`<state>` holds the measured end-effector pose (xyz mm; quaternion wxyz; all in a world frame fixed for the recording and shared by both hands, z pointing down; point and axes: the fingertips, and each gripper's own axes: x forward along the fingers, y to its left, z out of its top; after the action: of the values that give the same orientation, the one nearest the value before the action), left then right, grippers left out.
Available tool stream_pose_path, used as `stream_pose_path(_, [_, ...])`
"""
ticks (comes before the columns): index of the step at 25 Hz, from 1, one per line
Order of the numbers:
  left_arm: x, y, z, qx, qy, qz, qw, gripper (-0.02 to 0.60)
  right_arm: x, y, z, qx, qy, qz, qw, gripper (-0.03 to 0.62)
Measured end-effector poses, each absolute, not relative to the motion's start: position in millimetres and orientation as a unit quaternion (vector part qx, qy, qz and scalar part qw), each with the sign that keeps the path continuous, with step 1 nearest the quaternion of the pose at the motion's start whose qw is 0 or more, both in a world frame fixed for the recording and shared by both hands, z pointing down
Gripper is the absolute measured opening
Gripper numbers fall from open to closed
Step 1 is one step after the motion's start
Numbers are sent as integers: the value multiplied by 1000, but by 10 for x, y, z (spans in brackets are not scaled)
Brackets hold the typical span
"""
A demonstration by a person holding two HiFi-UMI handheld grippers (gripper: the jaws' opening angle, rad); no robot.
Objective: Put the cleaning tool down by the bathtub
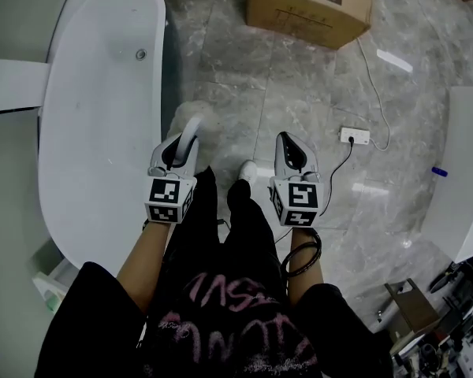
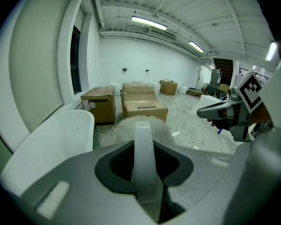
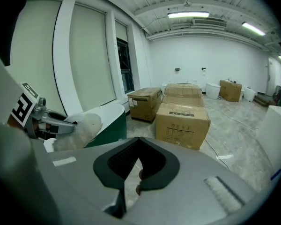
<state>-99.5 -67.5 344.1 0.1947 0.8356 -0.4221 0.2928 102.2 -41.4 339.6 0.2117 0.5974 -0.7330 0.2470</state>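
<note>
My left gripper point(image 1: 178, 153) is clamped on the tool point(image 2: 144, 153) by its white curved handle. The pale fluffy head looks blurred from above, but seems to hang over the floor point(image 1: 244, 93) just beside the tub point(image 1: 94, 124) rim. My right gripper point(image 1: 292, 154) has its jaws pressed together on nothing and sits apart from the left one. Bare grey floor runs ahead to the box point(image 1: 309, 8), and a socket point(image 1: 355, 136) lies to the right.
</note>
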Motion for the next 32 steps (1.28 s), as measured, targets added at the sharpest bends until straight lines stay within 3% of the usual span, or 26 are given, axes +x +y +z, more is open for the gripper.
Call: stream_pose_path(32, [-1030,-903,4989,809,-406,349,244,92,826,-564,4749,566,-725,314,236,17])
